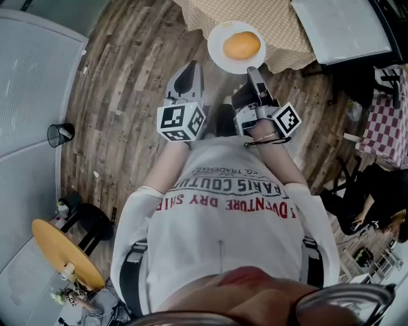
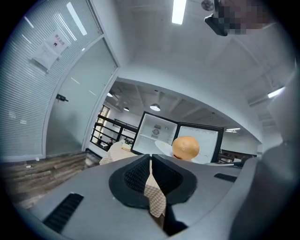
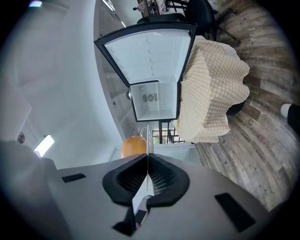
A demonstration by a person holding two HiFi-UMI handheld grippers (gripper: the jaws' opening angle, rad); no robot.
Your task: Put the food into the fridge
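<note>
An orange round food [image 1: 241, 45] lies on a white plate [image 1: 220, 57]. My right gripper [image 1: 254, 70] is shut on the plate's near rim and holds it level above the wood floor. In the right gripper view the rim [image 3: 148, 136] shows as a thin white edge between the pads, with the food [image 3: 133, 146] to its left. My left gripper [image 1: 189, 67] floats just left of the plate, shut, with nothing in it; its jaws [image 2: 150, 159] meet. Ahead stands the open fridge [image 2: 157, 132], its door [image 2: 202, 136] swung wide and its white inside [image 3: 153, 101] bare.
A table under a beige checked cloth [image 1: 255, 16] stands just ahead, left of the fridge. A glass wall [image 1: 32, 83] runs along the left, with a black bin [image 1: 60, 134] beside it. Behind me are a yellow round table [image 1: 64, 251] and a seated person [image 1: 370, 197].
</note>
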